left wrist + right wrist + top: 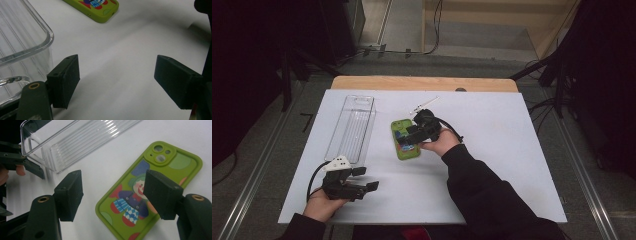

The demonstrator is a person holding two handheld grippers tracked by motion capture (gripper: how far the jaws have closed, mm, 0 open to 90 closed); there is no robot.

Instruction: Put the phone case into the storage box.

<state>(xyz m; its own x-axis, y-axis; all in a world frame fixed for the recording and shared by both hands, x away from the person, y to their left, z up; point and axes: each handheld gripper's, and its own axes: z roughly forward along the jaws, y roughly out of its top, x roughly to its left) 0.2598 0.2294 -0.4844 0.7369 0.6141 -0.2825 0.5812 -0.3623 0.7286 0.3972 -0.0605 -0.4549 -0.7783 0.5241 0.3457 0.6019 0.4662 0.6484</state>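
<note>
A green phone case [404, 140] with a clown picture lies flat on the white table [492, 165] near the middle. My right gripper [408, 136] hovers over it, open, one jaw above the case [150, 192] and the other over bare table; nothing is held. A clear ribbed plastic bin [352, 127] lies to the left of the case, empty as far as I can see. My left gripper [365, 178] rests open near the front left, just below the bin's near end [22, 45], with the case's corner [100, 10] farther off.
A small white stick-like object [423, 105] lies on the table behind the case. The wooden table edge [422, 82] shows at the back. Dark equipment and cables stand on the floor around. The right and front parts of the white surface are bare.
</note>
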